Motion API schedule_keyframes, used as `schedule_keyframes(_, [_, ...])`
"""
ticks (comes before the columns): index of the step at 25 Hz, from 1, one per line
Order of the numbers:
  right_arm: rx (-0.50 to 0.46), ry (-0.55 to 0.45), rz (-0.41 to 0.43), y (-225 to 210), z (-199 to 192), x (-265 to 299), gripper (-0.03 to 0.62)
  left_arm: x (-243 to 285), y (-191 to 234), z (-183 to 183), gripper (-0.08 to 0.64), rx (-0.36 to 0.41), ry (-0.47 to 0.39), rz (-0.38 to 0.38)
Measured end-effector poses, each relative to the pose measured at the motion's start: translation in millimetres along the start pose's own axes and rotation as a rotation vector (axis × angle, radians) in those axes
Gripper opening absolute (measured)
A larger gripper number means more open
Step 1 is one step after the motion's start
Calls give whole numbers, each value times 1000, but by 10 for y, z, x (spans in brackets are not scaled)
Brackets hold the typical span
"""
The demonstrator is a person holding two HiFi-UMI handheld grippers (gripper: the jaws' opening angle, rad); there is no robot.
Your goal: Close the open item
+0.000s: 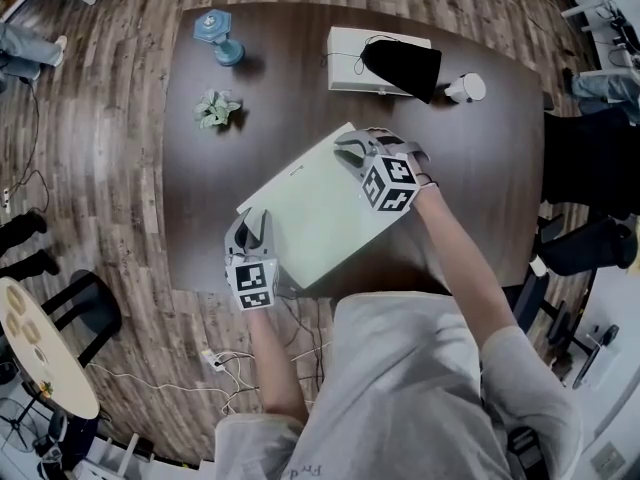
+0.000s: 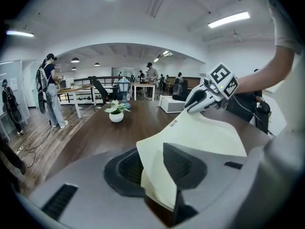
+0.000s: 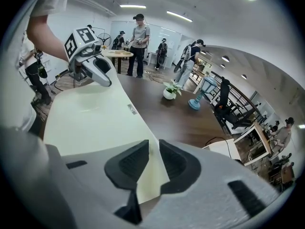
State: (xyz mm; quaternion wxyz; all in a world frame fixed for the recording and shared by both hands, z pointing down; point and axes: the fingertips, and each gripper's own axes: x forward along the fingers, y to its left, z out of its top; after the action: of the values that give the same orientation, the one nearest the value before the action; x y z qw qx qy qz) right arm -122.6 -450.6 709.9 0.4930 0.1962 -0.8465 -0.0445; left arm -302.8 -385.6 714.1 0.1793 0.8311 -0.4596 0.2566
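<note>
Pinching opposite corners of the pale folder (image 1: 310, 213), the left gripper (image 2: 153, 170) is clamped on one corner and the right gripper (image 3: 151, 163) on the other. The cover bows between their fingers over the table (image 1: 200, 218), probably so it can be guided down flat.

On the dark wooden table (image 1: 200, 218), well beyond the right gripper (image 1: 350, 150), lies a white box (image 1: 350, 58) with a black cloth or bag (image 1: 405, 68) draped over it. A white, possibly cup-like object (image 1: 466, 88) sits just beside. Well beyond the left gripper (image 1: 254, 226) stand a small potted plant (image 1: 217, 109) and, farther off, a blue lantern-like ornament (image 1: 218, 36).
</note>
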Motion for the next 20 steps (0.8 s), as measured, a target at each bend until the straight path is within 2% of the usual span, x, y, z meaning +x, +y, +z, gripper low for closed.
schedule_keyframes(6, [-8, 37, 1, -12, -19, 130, 72, 86, 51, -73, 108, 2, 39, 15])
schedule_keyframes(12, [-23, 83, 1, 14, -65, 201, 75, 115, 62, -140, 114, -37, 85, 48])
schedule_keyframes(20, [-5, 140, 39, 21, -83, 258, 74, 130, 20, -121, 114, -102, 128, 55])
